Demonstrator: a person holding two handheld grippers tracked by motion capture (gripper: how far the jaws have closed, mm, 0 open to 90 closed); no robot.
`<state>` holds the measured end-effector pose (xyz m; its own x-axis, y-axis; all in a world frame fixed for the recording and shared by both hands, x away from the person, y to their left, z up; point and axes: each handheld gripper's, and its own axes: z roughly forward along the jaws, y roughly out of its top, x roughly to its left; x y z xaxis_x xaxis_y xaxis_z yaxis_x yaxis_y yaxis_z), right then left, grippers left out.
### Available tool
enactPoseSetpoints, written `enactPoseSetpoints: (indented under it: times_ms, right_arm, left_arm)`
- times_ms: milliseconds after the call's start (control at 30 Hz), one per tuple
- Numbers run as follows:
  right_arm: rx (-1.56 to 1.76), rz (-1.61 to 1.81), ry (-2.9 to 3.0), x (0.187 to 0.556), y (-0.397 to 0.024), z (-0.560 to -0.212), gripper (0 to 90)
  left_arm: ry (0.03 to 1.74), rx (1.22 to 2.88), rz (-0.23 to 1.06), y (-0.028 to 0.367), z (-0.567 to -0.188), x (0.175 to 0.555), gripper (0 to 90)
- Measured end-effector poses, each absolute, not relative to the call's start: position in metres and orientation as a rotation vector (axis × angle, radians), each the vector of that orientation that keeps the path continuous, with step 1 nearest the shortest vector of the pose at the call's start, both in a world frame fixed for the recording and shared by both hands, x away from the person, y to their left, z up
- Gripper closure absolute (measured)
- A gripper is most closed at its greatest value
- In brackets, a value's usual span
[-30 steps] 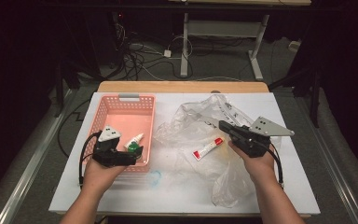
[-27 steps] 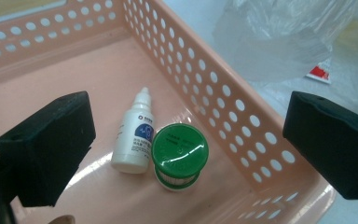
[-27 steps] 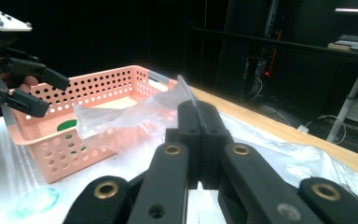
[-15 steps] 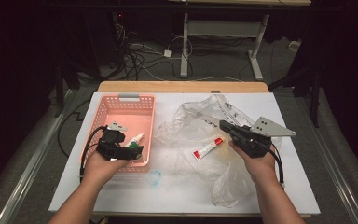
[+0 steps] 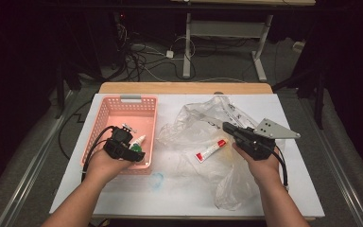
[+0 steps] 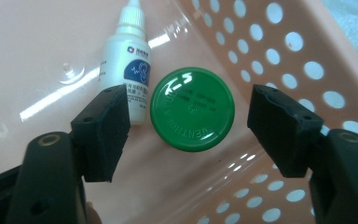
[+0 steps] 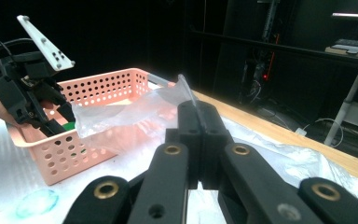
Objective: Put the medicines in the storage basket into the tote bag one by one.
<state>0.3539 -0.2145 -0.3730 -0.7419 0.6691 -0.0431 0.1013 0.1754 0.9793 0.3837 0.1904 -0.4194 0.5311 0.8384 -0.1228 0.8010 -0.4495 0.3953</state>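
The left tongs [image 6: 189, 126] are reaching down into the pink basket [image 5: 105, 118], and their jaws are standing wide apart with nothing touching them. Between the jaws, on the basket floor, a green cap [image 6: 192, 109] is lying flat, apart from both pads. Just beside the cap, toward the left jaw, a small white dropper bottle [image 6: 129, 58] is lying on its side with its nozzle pointing away from the tongs; that jaw is overlapping the bottle's lower end, though whether it is touching cannot be told. The basket's perforated wall is rising beyond the right jaw.

The right tongs [image 7: 199, 122] are pressing together on a fold of the clear plastic bag [image 7: 121, 115], pinching the film between the jaws and holding it up off the white worktop [image 5: 179, 198]. From the high view the right tongs [image 5: 227, 127] are sitting over the crumpled bag [image 5: 203, 127], which is spreading out ahead of and below them. A white tube with a red cap [image 5: 210, 150] is lying just beside these tongs, toward the left tongs [image 5: 137, 153], apparently under the film. A small bluish ring mark [image 5: 157, 179] is showing on the worktop near the basket's near edge, between the two forearms.
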Motion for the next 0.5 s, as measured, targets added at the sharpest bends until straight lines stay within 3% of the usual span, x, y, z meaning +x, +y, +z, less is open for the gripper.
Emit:
enactPoseSetpoints:
  times_ms: [500]
  right_arm:
    - [0.724, 1.598, 1.985, 0.353, -0.215, -0.373, 90.0]
  left_arm:
    - [1.352, 2.431, 0.007, 0.186, -0.420, 0.401, 45.0]
